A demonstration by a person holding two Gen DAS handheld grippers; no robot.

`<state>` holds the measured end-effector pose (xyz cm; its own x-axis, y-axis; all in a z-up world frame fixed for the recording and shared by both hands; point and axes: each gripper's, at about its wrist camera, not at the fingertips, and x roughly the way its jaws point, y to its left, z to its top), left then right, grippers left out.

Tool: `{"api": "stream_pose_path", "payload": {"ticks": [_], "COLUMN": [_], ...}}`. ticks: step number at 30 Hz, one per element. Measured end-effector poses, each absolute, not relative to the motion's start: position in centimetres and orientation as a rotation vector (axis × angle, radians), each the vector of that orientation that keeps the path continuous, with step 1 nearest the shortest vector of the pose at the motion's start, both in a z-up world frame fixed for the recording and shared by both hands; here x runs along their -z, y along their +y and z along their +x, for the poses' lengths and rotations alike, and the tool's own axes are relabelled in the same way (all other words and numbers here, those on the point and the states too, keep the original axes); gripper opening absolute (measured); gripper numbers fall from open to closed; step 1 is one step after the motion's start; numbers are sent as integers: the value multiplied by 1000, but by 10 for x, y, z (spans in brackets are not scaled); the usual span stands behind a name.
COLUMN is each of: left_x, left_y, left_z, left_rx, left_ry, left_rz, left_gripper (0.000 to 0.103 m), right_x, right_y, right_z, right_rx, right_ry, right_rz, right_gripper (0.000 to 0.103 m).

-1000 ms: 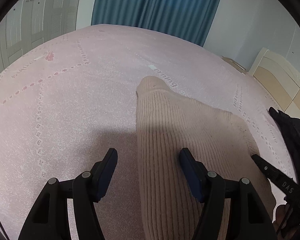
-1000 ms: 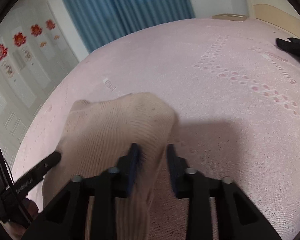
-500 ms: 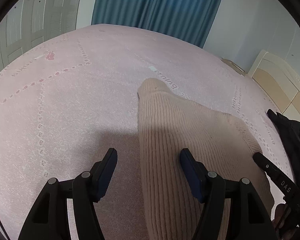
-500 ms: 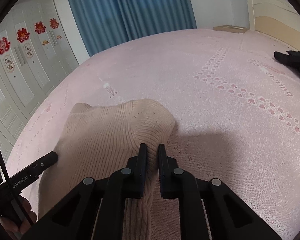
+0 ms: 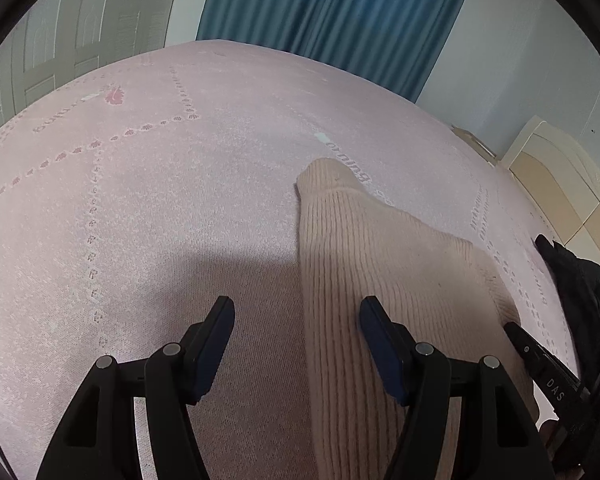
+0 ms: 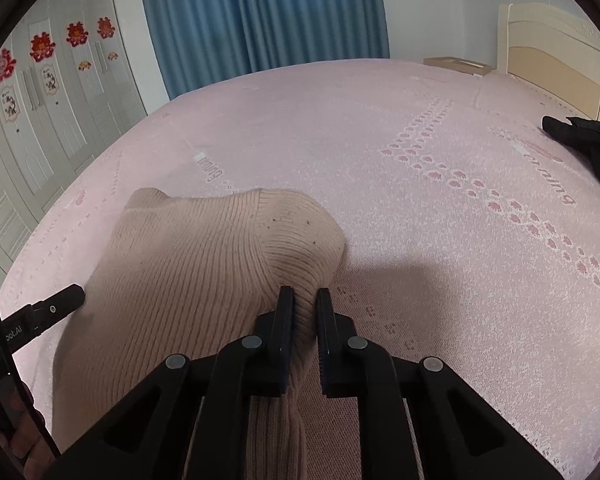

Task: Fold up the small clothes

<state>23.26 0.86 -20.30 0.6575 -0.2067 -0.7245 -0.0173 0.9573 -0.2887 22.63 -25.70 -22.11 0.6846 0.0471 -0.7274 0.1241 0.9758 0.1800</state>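
Observation:
A beige ribbed knit garment (image 5: pixel 384 280) lies on the pink bedspread (image 5: pixel 148 208). My left gripper (image 5: pixel 296 312) is open and hovers low over the garment's left edge, with the right finger over the knit and the left finger over bare bedspread. In the right wrist view the same garment (image 6: pixel 204 264) is bunched up, and my right gripper (image 6: pixel 305 304) is shut on a fold of its right edge. The right gripper's side shows at the lower right of the left wrist view (image 5: pixel 540 360).
A black garment (image 5: pixel 580 280) lies on the bed to the right; it also shows in the right wrist view (image 6: pixel 588 140). Blue curtains (image 6: pixel 260 12) hang behind the bed, a wardrobe (image 6: pixel 40 92) stands left, and a headboard (image 6: pixel 560 52) right.
My right gripper has closed on the fold of the garment's right edge and lifted it a little. The left gripper stays open and has barely moved.

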Motion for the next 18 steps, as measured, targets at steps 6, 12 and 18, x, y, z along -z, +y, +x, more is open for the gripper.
{"api": "stream_pose_path", "payload": {"ticks": [6, 12, 18], "left_x": [200, 200, 199], "left_y": [9, 8, 10], "left_z": [221, 198, 164], "left_rx": [137, 206, 256], "left_ry": [846, 853, 868], "left_rz": [-281, -309, -303], "left_gripper": [62, 62, 63], "right_x": [209, 202, 205], "right_y": [-261, -257, -257], "right_z": [210, 184, 158], "right_rx": [3, -25, -103], "right_ry": [794, 787, 834], "right_rz": [265, 252, 289], "right_gripper": [18, 23, 37]}}
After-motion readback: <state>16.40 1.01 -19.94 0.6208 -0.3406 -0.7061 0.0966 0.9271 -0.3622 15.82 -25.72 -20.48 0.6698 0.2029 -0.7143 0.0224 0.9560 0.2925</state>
